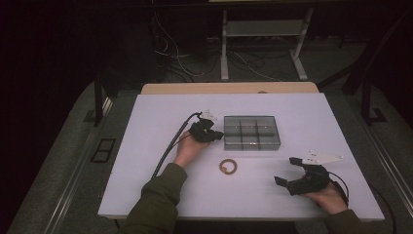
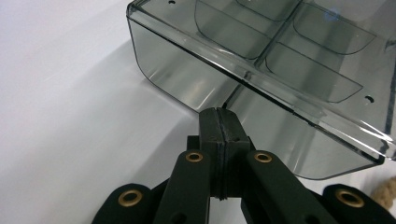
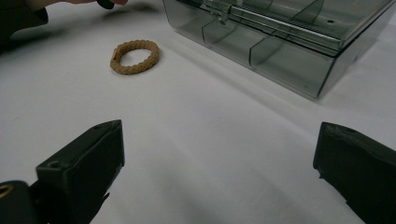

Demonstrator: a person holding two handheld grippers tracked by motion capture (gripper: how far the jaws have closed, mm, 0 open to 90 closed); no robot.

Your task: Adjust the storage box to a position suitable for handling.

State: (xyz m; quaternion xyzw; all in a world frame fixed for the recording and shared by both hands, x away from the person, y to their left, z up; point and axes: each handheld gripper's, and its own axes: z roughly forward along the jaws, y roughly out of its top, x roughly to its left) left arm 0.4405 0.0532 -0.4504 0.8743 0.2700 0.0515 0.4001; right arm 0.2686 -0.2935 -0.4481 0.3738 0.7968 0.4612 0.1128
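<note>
A smoky clear plastic compartment box lies closed near the middle of the white table. My left gripper rests against the box's left end, jaws pressed together with nothing between them. A tan braided ring lies in front of the box, between the two hands. My right gripper hovers low at the front right, jaws spread wide and empty, facing the ring and the box.
A wooden board edge borders the table's far side. Beyond it are a metal stand and loose cables on the floor. The left gripper's cable trails across the table's left half.
</note>
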